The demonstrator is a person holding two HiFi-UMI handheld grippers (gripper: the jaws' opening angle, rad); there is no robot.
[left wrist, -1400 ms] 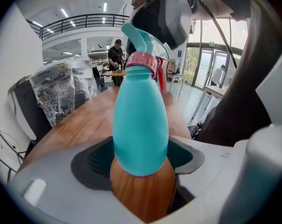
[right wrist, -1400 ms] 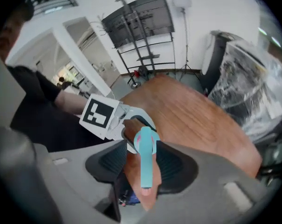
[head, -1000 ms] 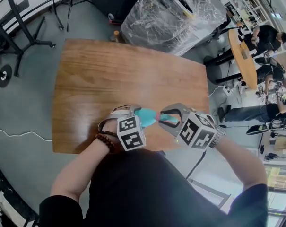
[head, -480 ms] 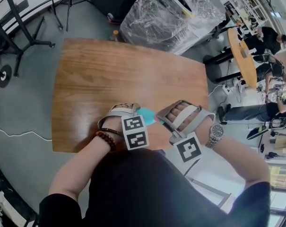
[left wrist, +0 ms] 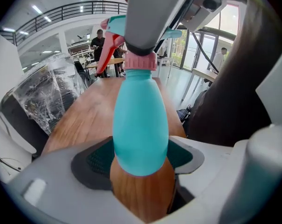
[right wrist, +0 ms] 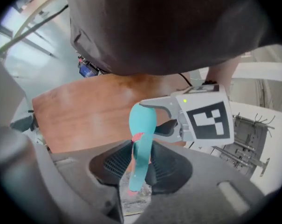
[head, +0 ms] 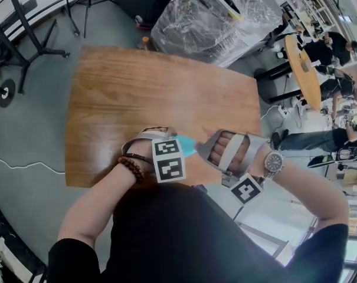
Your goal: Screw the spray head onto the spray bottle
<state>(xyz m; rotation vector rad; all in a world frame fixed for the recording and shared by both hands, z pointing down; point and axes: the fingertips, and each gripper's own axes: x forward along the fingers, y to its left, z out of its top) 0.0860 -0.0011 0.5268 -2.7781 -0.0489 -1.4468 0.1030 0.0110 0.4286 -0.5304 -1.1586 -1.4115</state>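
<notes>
Item: teal spray bottle (left wrist: 141, 120), body pinched in my left hand-held gripper (left wrist: 141, 158), held above the near edge of the bench (head: 154, 93).
Item: spray head (right wrist: 138, 171), sitting on the bottle's neck, clamped in my right hand-held gripper (right wrist: 139, 160).

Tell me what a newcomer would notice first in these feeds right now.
The turquoise plastic spray bottle fills the left gripper view, its lower body clamped by the left gripper. The right gripper is shut on the turquoise spray head with a pink collar, which sits on the bottle's neck, above the near edge of the brown wooden table. Beyond the table stands a bulky plastic-wrapped machine.
</notes>
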